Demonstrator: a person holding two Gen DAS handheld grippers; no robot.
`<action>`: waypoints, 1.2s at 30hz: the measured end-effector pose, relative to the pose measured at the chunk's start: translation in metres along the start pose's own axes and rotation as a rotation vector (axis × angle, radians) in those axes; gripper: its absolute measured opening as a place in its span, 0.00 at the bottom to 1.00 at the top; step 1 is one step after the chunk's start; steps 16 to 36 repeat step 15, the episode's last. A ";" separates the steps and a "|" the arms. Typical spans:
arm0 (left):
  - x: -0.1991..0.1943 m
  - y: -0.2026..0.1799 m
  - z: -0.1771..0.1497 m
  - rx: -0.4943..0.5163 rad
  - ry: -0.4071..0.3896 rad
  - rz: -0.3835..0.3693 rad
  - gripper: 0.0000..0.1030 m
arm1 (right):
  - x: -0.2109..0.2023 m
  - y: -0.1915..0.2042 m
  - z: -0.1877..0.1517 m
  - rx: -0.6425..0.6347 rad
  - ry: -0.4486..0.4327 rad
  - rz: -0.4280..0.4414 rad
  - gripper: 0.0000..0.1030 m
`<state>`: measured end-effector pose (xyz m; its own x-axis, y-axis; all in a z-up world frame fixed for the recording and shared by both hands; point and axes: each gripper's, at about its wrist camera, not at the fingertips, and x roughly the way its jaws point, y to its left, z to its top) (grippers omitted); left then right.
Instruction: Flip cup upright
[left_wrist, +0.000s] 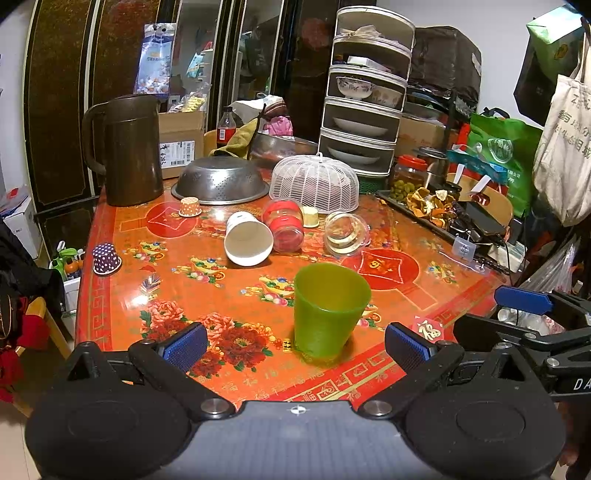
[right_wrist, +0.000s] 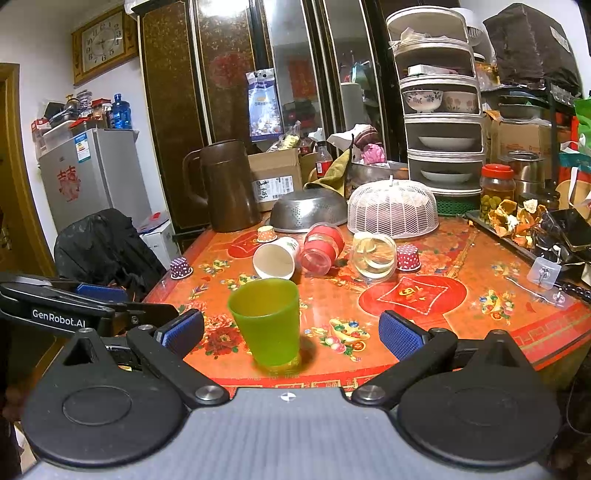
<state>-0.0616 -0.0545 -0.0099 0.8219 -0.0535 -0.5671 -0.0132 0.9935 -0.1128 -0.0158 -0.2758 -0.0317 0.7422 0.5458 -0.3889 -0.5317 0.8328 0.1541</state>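
the green cup (left_wrist: 330, 310) stands upright near the front edge of the red patterned table (left_wrist: 424, 295), mouth up and long axis vertical, so its flip looks done. behind it the white paper cup (left_wrist: 247, 238), the red-banded jar (left_wrist: 284, 225) and the clear cup (left_wrist: 345, 232) lie on their sides, mouths toward the cameras, seemingly left to turn. the left gripper (left_wrist: 295, 347) and right gripper (right_wrist: 290, 332) hang wide open and empty, flanking the green cup without touching it.
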 end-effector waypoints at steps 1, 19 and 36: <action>0.000 0.000 0.000 0.000 0.000 0.000 1.00 | 0.000 0.000 -0.001 0.000 -0.001 0.001 0.99; 0.000 -0.003 -0.001 0.000 -0.004 -0.004 1.00 | 0.000 0.000 -0.001 0.000 -0.001 0.001 0.99; 0.000 -0.003 -0.001 0.000 -0.004 -0.004 1.00 | 0.000 0.000 -0.001 0.000 -0.001 0.001 0.99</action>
